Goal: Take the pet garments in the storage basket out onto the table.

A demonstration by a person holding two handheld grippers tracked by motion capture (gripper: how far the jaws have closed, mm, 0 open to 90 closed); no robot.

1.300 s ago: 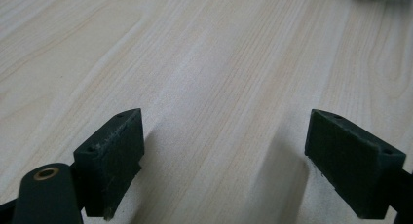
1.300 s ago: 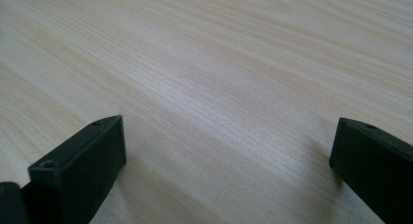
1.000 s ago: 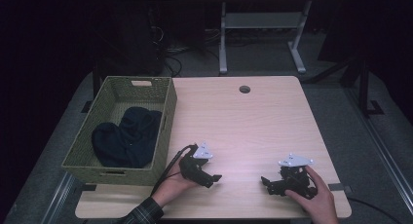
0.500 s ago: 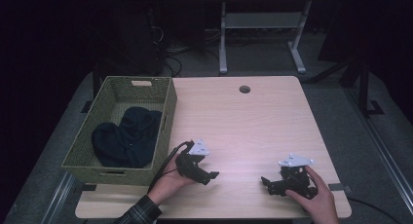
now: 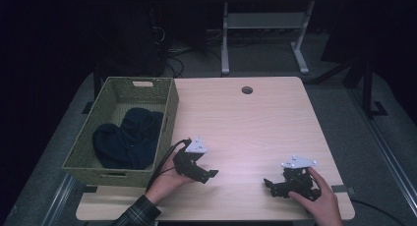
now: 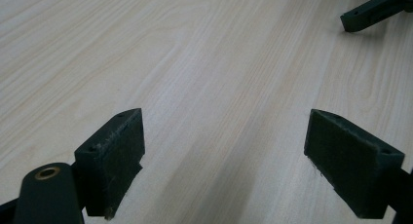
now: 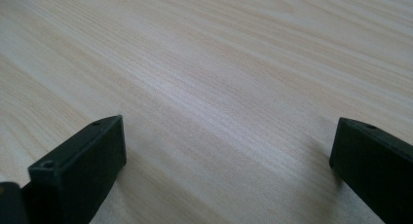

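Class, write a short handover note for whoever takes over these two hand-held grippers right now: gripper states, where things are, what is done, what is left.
Left gripper: open, empty, low over the light wooden table, beside the green woven basket.
Right gripper: open, empty, near the table's front right edge.
Dark blue fabric item: lying inside the basket.
Done: nothing gripped yet.
Left: probably reach into the basket for the fabric.

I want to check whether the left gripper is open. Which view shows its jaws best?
The left gripper view: the left gripper shows both black jaws large, wide apart over bare table, nothing between them. In the high view it is small and dark beside the basket, gap hard to judge. The right gripper view faces table wood between its own jaws.
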